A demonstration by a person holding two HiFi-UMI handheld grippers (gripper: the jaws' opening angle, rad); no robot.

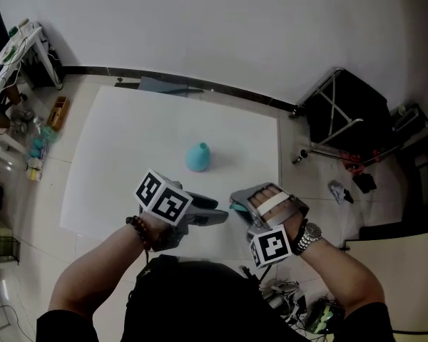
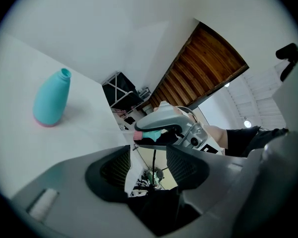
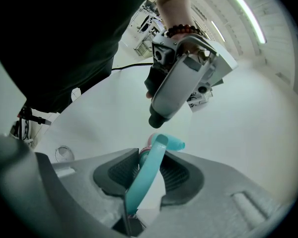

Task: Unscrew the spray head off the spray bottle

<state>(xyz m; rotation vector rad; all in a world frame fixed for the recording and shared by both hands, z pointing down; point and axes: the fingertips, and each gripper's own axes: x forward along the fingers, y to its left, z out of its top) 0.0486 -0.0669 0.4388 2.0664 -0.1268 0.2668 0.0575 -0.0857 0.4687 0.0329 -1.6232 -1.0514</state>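
A teal spray bottle (image 1: pixel 197 157) stands upright on the white sheet (image 1: pixel 121 141), its neck bare and open. In the left gripper view the bottle (image 2: pixel 52 99) is far off to the left. The teal spray head (image 3: pixel 155 158) with its pink collar is off the bottle and sits between the pads of my right gripper (image 3: pixel 149 168), which is shut on it. In the head view my right gripper (image 1: pixel 241 204) is near the sheet's front edge. My left gripper (image 1: pixel 219 214) points at it from the left, a short gap away. The left gripper (image 2: pixel 148 158) stands open with nothing between its jaws.
A black folding stand (image 1: pixel 342 112) stands on the floor to the right of the sheet. A cluttered shelf (image 1: pixel 14 55) is at the far left. Cables and small gear (image 1: pixel 299 305) lie by the person's right side. A wooden door (image 2: pixel 203 66) shows beyond the right gripper.
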